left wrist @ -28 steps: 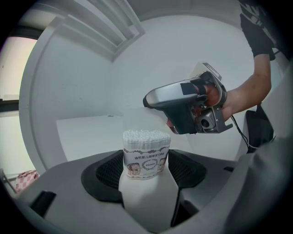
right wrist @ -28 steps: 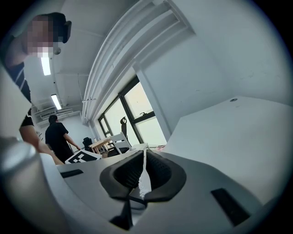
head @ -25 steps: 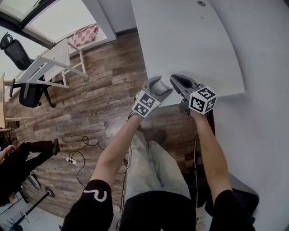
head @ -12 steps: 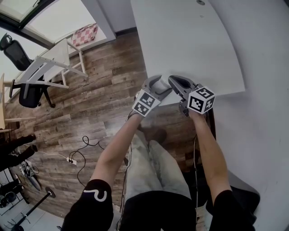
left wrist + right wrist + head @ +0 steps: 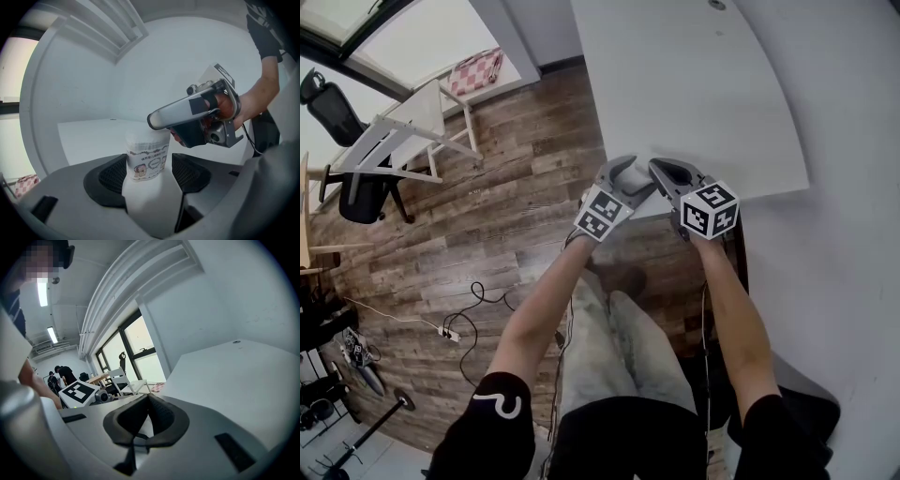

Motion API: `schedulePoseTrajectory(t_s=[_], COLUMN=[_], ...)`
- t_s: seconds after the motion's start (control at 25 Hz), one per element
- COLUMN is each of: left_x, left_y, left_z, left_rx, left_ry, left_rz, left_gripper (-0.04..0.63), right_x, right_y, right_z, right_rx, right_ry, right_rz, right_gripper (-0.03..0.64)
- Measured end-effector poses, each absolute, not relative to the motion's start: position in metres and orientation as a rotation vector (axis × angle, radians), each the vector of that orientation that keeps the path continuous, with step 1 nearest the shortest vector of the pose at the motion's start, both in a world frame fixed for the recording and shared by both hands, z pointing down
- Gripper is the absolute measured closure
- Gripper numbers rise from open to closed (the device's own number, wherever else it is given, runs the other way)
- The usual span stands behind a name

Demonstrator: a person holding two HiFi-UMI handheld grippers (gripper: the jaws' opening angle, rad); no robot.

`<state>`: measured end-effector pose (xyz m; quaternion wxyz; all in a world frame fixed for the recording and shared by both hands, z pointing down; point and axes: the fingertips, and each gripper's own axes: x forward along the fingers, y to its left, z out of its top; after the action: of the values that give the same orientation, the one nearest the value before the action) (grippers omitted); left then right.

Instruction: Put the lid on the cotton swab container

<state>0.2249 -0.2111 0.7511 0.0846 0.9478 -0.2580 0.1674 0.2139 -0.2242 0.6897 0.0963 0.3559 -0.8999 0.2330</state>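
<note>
Left gripper view: the left gripper (image 5: 149, 177) clamps the container (image 5: 146, 150), with the right gripper (image 5: 153, 120) tip at its top. Right gripper view: jaws closed together

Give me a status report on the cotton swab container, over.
Left gripper shut on cotton swab container. Right gripper shut, tips at container's top. Can't tell if lid is on. Nothing in the way.

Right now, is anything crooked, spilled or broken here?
Nothing stands out. The cotton swab container stands upright in the left gripper, its label straight, and nothing is spilled on the white table. The shut right gripper has its tip over the container's top, so that bit I can't check.
</note>
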Motion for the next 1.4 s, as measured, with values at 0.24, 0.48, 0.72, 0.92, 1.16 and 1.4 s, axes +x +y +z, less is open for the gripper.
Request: schedulePoseTrajectory(t_s=[0.24,0.48,0.72,0.92,1.16,1.4], left_x=[0.226,0.223,0.208,0.189,0.175,0.173], left_y=[-0.212,-0.208,-0.201,-0.196,-0.186,-0.173], left_z=[0.75,0.748,0.738,0.71,0.657,0.594], left_rx=[2.824,2.805,2.784,2.767,2.776,2.824], left_ry=[-0.766,-0.762,-0.79,-0.852,-0.946,-0.989], left_rz=[0.498,0.499,0.502,0.463,0.374,0.251], left_gripper=[0.29,0.291,0.291,0.311,0.357,0.437], right_x=[0.213,0.211,0.213,0.224,0.24,0.257], right_y=[-0.222,-0.22,-0.213,-0.207,-0.195,-0.179], right_z=[0.692,0.693,0.68,0.657,0.619,0.571], right_rx=[1.056,1.093,1.137,1.203,1.293,1.407], right_ry=[-2.629,-2.606,-2.614,-2.612,-2.606,-2.597], right_rz=[0.54,0.589,0.609,0.616,0.584,0.511], right_gripper=[0.604,0.604,0.604,0.604,0.604,0.604])
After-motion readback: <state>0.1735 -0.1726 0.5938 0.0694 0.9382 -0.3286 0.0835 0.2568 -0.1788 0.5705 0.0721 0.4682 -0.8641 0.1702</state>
